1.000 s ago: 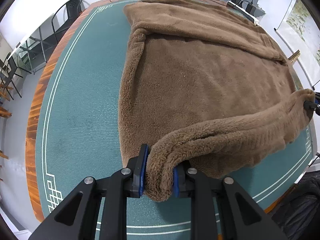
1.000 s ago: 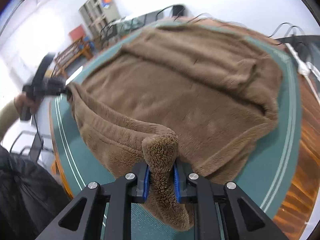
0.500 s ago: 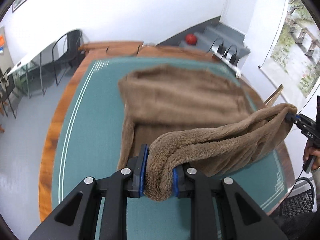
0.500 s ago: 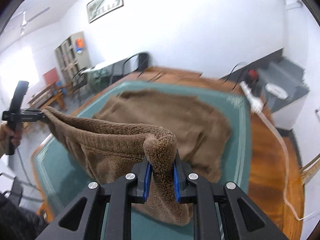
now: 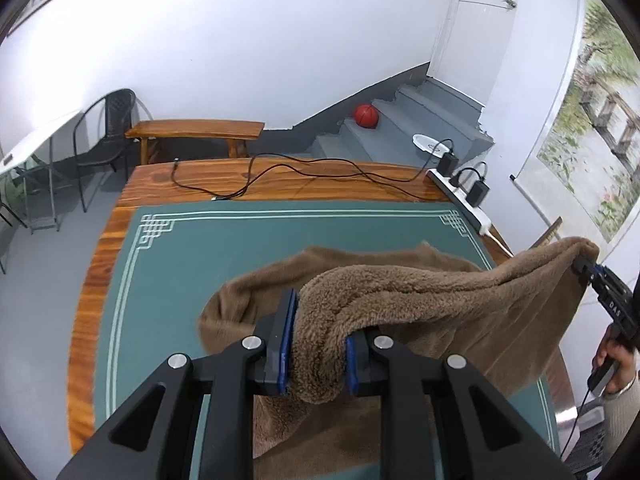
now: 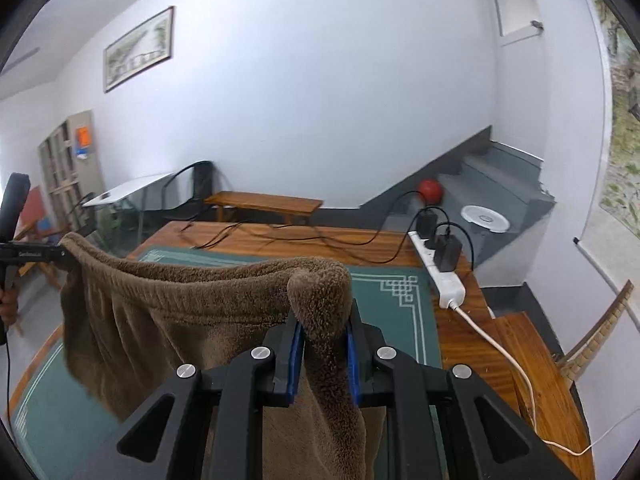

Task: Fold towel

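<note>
A thick brown fleece towel (image 5: 440,296) hangs stretched between my two grippers above the green table mat (image 5: 168,288). My left gripper (image 5: 316,344) is shut on one corner, the pile bulging between its blue pads. My right gripper (image 6: 322,344) is shut on the other corner. In the left wrist view the right gripper (image 5: 588,270) shows at the far right with a hand under it. The right wrist view has the left gripper (image 6: 60,256) at the far left edge. The towel's (image 6: 180,320) lower part drapes down to the mat.
The wooden table (image 5: 280,184) carries black cables (image 5: 304,168) and a white power strip (image 5: 464,200) with plugged adapters along its far and right edges. Beyond stand a wooden bench (image 5: 196,128), a black chair (image 5: 108,136), grey steps with a red ball (image 5: 365,116) and a glass table (image 6: 132,192).
Both grippers have risen with the towel's near edge and pitched up. The towel went from lying spread on the mat to hanging between them; the far wall and steps came into view.
</note>
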A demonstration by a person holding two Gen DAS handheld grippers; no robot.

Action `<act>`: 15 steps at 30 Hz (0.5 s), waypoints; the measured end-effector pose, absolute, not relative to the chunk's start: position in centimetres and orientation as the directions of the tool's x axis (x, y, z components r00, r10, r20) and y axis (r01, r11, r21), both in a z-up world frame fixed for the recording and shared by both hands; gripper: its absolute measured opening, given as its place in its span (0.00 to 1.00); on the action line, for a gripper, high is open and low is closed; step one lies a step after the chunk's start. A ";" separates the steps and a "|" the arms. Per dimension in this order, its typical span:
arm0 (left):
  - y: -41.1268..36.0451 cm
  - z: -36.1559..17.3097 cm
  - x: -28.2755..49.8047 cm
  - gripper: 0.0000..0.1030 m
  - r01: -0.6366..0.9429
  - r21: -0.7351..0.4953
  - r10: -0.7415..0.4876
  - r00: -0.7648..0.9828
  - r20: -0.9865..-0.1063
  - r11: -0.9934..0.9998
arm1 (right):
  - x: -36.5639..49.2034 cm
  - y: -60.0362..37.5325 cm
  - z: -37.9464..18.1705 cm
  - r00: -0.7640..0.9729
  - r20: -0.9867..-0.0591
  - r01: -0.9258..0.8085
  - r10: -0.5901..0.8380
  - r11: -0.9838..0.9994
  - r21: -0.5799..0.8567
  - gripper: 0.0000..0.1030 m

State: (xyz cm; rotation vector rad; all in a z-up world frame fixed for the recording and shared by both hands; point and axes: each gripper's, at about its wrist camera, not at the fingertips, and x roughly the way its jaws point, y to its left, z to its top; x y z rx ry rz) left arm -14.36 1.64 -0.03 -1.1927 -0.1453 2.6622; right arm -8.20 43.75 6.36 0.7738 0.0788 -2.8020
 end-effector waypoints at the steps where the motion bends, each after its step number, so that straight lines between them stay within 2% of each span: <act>1: 1.7 -0.6 -15.6 0.23 -0.156 -0.183 0.241 -0.641 -0.729 -0.971 | -9.4 43.5 6.1 -0.834 -0.517 0.224 -0.193 -0.975 0.004 0.19; 7: 1.8 -5.1 -21.9 0.23 -0.122 -0.217 0.246 -0.596 -0.764 -0.969 | -15.4 43.1 2.3 -0.808 -0.575 0.151 -0.126 -0.988 0.004 0.19; 15: 1.8 -11.5 -26.3 0.23 -0.048 -0.230 0.221 -0.521 -0.824 -0.972 | -20.2 42.3 -4.2 -0.735 -0.675 0.101 -0.068 -0.995 -0.010 0.19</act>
